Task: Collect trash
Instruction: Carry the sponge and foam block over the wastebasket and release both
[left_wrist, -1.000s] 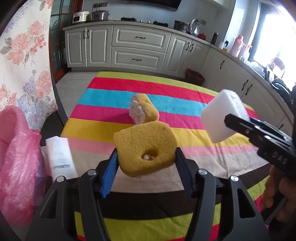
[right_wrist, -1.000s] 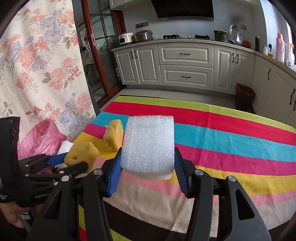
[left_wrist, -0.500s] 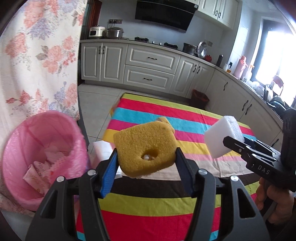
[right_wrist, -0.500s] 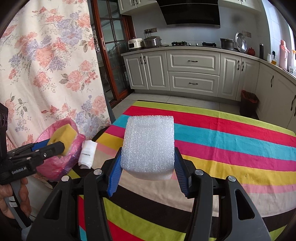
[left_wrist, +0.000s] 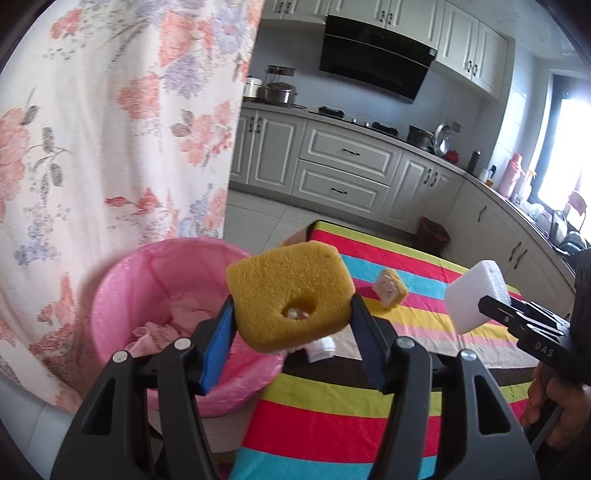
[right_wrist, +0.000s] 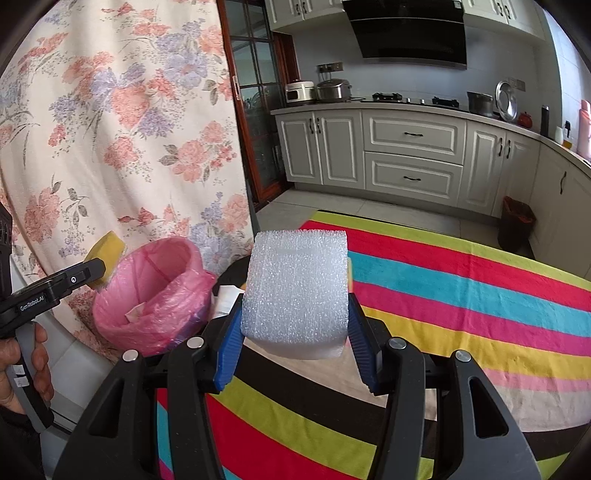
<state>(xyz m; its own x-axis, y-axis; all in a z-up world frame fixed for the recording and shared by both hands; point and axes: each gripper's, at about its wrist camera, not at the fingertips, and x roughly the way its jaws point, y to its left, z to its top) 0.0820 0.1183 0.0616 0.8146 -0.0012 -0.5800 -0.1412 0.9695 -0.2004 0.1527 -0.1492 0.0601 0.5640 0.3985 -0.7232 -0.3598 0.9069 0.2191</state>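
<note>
My left gripper (left_wrist: 291, 314) is shut on a yellow sponge (left_wrist: 291, 295) with a hole in it, held in the air over the near rim of the pink-lined trash bin (left_wrist: 122, 295). The same sponge (right_wrist: 105, 251) shows in the right wrist view beside the bin (right_wrist: 155, 295). My right gripper (right_wrist: 295, 314) is shut on a white foam block (right_wrist: 297, 284), above the striped tablecloth (right_wrist: 461, 295) to the right of the bin. That block (left_wrist: 476, 291) also appears at the right of the left wrist view. A second yellow sponge piece (left_wrist: 389, 288) lies on the cloth.
A folded white paper (left_wrist: 321, 347) lies at the table edge near the bin. A floral curtain (right_wrist: 110, 129) hangs behind the bin. Kitchen cabinets (right_wrist: 413, 155) line the far wall, with a small dark bin (right_wrist: 517, 225) on the floor. Crumpled paper lies inside the pink bin.
Both grippers rose and swung left toward the pink bin, each keeping its load. The bin came into full view under the yellow sponge.
</note>
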